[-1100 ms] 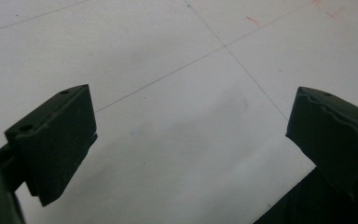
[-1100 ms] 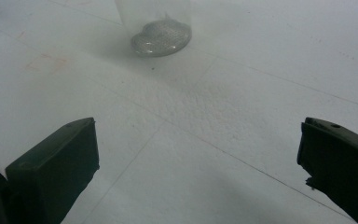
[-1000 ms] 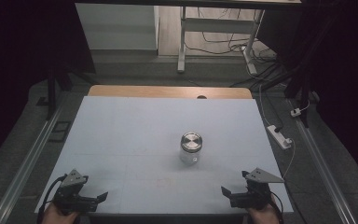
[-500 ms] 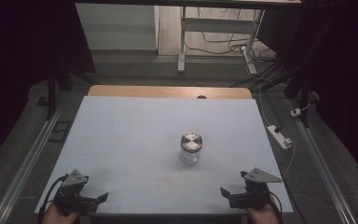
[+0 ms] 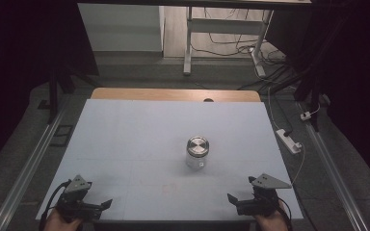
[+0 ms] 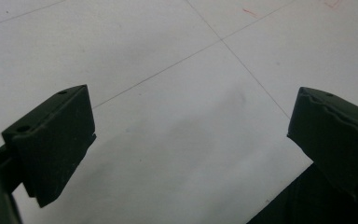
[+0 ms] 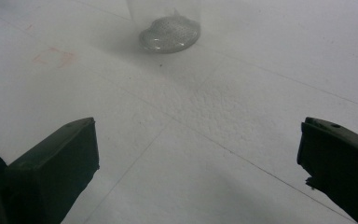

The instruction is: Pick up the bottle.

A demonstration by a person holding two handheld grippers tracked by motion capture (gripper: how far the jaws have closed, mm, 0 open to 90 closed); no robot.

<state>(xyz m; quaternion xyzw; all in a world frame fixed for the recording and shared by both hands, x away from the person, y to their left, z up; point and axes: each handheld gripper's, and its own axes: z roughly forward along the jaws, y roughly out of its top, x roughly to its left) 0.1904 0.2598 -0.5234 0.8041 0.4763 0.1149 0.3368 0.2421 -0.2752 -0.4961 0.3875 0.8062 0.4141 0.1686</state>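
The jar [image 5: 197, 152] is standing upright on the white table [image 5: 125, 144], a little right of the middle and somewhat nearer the person's edge than the far one, and it is showing a round metal lid on top with clear glass below. In the right gripper view the jar's glass base [image 7: 169, 33] is sitting at the top of the picture, ahead of the jaws and slightly to their left, with bare table lying between it and them. The left gripper [image 5: 99, 206] is resting low at the near left corner of the table, held by a hand whose fingers are just showing at the bottom edge of the high view, and its jaws are standing wide apart with nothing between them; its own view is looking down on plain white surface crossed by thin seam lines. The right gripper [image 5: 232, 199] is sitting at the near right corner, likewise gaping with only table showing between its two black jaws, and its grey three-cornered plate [image 5: 269, 181] is pointing up and to the right. Both grippers are lying well apart from the jar and from each other, with the jar closer to the right one. A faint red mark [image 5: 169, 188] is showing on the table between the jar and the near edge. Beyond the table's right side a white power strip [image 5: 289, 140] is lying on the grey floor.
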